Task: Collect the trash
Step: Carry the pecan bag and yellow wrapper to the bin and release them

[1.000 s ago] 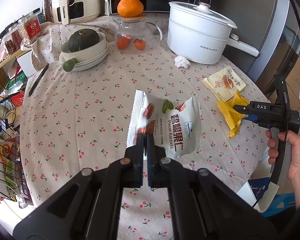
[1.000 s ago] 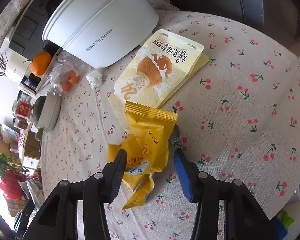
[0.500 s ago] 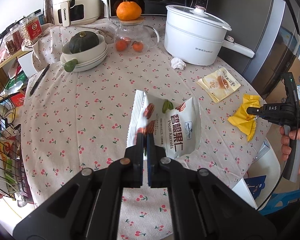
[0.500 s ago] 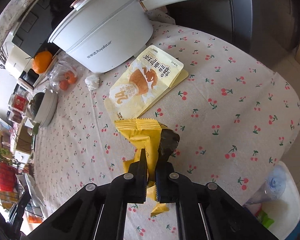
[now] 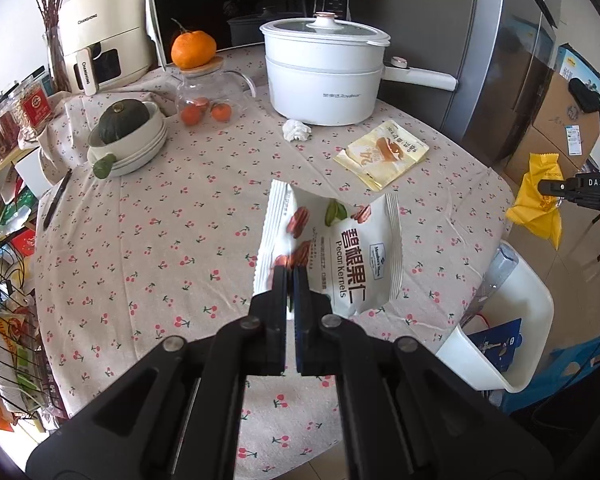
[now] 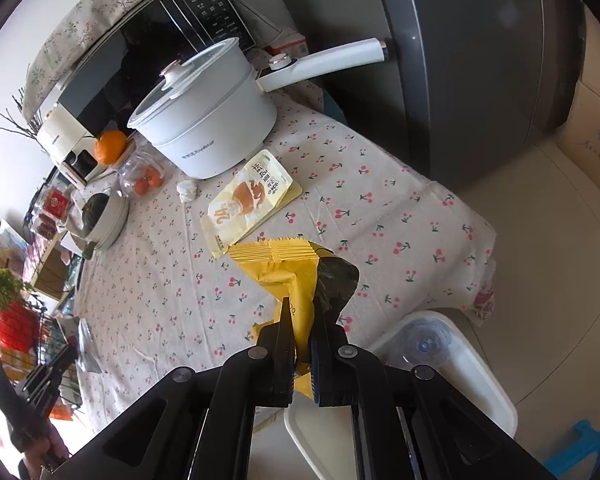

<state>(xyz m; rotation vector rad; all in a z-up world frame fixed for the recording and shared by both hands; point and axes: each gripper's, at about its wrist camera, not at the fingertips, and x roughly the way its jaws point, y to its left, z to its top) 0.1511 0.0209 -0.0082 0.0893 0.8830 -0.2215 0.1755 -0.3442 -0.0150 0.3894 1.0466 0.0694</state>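
My left gripper (image 5: 290, 276) is shut on the lower edge of a white pecan-kernel bag (image 5: 340, 248) and holds it above the cherry-print tablecloth (image 5: 160, 240). My right gripper (image 6: 303, 312) is shut on a yellow snack wrapper (image 6: 284, 268) and holds it in the air past the table's right edge, over a white bin (image 6: 460, 364). It also shows at the right in the left wrist view (image 5: 540, 194). A pale yellow flat packet (image 5: 382, 152) and a crumpled white tissue (image 5: 296, 131) lie on the table.
A white electric pot (image 5: 324, 76) with a long handle, a glass jar of oranges (image 5: 204, 100), stacked bowls with a green squash (image 5: 128, 136) and a black pen (image 5: 56, 200) stand on the table. The white bin (image 5: 500, 320) sits by the table's right edge with a plastic bottle (image 6: 424, 344) in it.
My right gripper shut on the yellow wrapper, lifted it off the table and carried it right, out past the edge above the bin. My left gripper kept its hold on the pecan bag and rose.
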